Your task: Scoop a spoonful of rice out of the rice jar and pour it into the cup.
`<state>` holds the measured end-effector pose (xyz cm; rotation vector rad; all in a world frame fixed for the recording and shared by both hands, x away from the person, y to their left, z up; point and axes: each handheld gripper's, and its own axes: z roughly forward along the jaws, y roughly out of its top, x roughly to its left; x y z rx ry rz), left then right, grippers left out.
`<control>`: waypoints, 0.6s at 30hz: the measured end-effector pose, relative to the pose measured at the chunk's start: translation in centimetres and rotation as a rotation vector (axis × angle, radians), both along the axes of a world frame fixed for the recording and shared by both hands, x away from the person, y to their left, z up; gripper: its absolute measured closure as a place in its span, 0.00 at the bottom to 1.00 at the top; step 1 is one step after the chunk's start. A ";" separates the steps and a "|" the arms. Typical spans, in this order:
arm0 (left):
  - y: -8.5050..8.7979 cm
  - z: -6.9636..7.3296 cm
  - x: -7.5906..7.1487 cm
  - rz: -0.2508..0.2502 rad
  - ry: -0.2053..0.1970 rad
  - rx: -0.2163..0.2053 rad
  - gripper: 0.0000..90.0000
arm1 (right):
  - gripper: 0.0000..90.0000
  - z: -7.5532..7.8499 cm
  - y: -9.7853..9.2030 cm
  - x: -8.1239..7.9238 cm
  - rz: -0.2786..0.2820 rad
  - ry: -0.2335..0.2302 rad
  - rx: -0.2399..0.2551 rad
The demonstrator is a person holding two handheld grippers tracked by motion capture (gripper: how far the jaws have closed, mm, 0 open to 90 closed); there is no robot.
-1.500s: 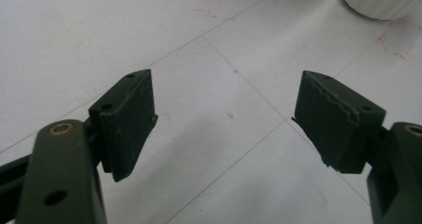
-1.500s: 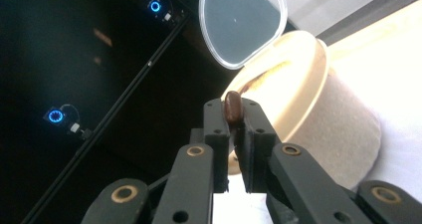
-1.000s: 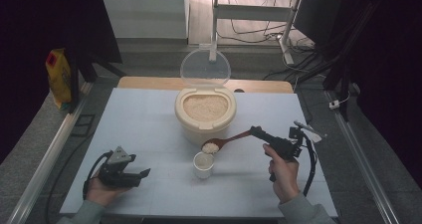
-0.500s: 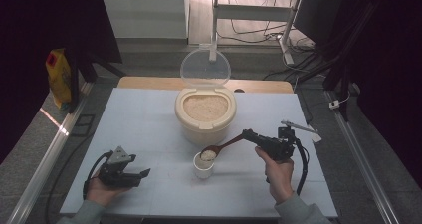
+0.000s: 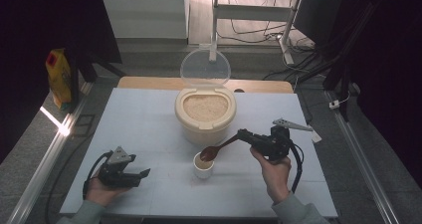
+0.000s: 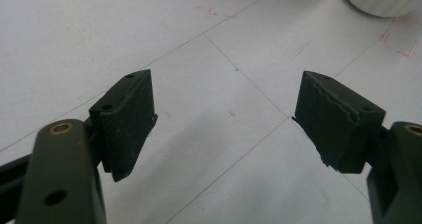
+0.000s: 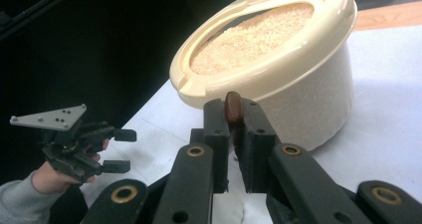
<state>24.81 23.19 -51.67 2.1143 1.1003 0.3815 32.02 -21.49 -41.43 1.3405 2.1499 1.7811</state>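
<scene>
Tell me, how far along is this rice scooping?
Done: the rice container stands open, lid up, full of rice. In hand: the right hand-held gripper is shut on a brown spoon, whose bowl sits over the small white cup, seemingly tipping rice in. The left hand-held gripper rests open and empty. Left: probably more scoops; how full the cup is can't be told.

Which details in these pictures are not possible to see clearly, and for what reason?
- Inside of the small white cup: high view, partly covered by the spoon bowl; too small to tell the fill.
- Spoon handle: right gripper view, clamped edge-on between the jaws of the right gripper, so its bowl is hidden.
- Cup in the left gripper view: cut off by the top edge.
- Label of the yellow carton: high view, too small to read.
</scene>
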 end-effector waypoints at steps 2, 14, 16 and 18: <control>0.0 0.0 0.0 0.001 0.001 0.000 0.26 | 0.93 0.0 0.0 -0.1 0.003 -0.012 -0.004; 0.0 0.0 0.0 0.002 -0.001 0.002 0.26 | 0.93 0.4 -1.0 -0.1 0.001 -0.021 0.037; 0.0 0.0 0.0 0.001 -0.002 0.002 0.26 | 0.93 0.6 -1.4 -0.2 -0.002 -0.026 0.048; -0.1 0.0 0.0 0.001 0.000 0.004 0.26 | 0.93 0.7 -1.8 -0.3 -0.009 -0.026 0.054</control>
